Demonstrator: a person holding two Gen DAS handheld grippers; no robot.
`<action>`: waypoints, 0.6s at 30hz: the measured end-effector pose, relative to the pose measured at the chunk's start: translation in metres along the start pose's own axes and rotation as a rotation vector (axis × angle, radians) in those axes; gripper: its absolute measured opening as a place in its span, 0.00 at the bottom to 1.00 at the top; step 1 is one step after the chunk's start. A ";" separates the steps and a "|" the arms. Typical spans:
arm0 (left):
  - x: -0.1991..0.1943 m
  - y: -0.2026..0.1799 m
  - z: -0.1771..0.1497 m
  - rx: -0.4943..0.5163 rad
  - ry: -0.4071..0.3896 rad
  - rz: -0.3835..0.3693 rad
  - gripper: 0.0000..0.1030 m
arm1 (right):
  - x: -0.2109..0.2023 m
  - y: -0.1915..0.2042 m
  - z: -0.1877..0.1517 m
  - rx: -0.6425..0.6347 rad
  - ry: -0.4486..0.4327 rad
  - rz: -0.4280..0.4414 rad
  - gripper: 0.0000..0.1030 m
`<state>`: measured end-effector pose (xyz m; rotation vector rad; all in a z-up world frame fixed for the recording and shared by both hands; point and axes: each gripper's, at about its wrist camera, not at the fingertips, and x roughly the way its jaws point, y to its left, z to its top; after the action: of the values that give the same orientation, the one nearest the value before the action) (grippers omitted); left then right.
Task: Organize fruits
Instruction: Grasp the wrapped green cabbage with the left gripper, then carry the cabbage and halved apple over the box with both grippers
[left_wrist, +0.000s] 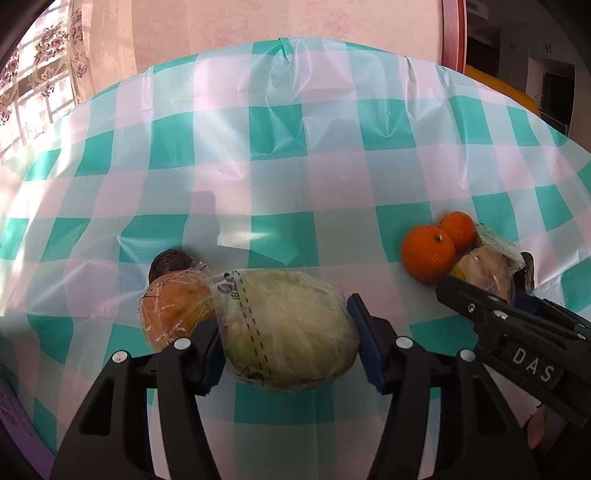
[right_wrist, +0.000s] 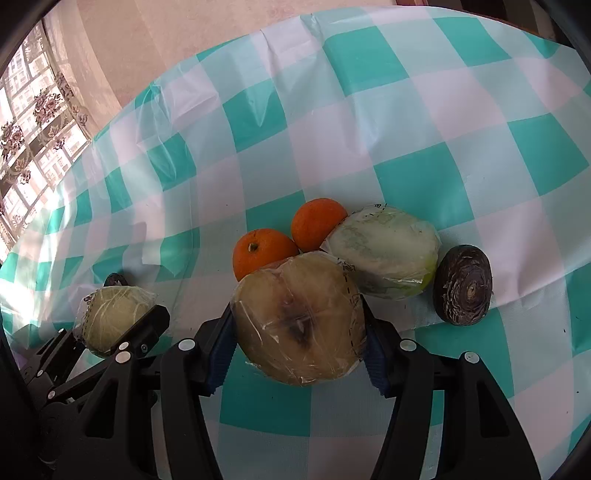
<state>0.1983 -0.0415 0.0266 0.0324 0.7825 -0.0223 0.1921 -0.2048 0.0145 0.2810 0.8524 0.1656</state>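
Note:
My left gripper (left_wrist: 286, 343) is shut on a plastic-wrapped pale green cabbage (left_wrist: 291, 328), low over the checked tablecloth. A wrapped orange-brown fruit (left_wrist: 173, 306) and a dark purple fruit (left_wrist: 170, 262) lie just to its left. My right gripper (right_wrist: 297, 343) is shut on a wrapped tan half fruit (right_wrist: 299, 321) with a dark centre. Behind it lie two oranges (right_wrist: 264, 253), a second wrapped green cabbage (right_wrist: 386, 251) and a dark purple round fruit (right_wrist: 463, 290). The left gripper's cabbage also shows in the right wrist view (right_wrist: 110, 317). The right gripper also shows in the left wrist view (left_wrist: 491, 306).
The table carries a teal and white checked plastic cloth (left_wrist: 295, 166) with creases. A pink wall (left_wrist: 295, 22) stands behind its far edge. A window with flowered curtains (left_wrist: 40, 74) is at the left. A doorway (left_wrist: 517, 55) shows at the far right.

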 end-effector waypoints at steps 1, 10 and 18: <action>-0.002 0.002 -0.002 -0.010 -0.001 -0.003 0.58 | 0.000 0.000 0.000 0.002 0.000 0.003 0.57; -0.038 -0.003 -0.031 -0.041 -0.021 0.059 0.58 | -0.002 -0.005 0.000 0.017 -0.005 0.039 0.57; -0.098 0.006 -0.088 -0.072 -0.014 0.117 0.58 | -0.008 -0.006 -0.005 0.027 -0.024 0.061 0.57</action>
<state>0.0668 -0.0313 0.0339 0.0097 0.7661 0.1162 0.1832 -0.2121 0.0152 0.3341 0.8234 0.2075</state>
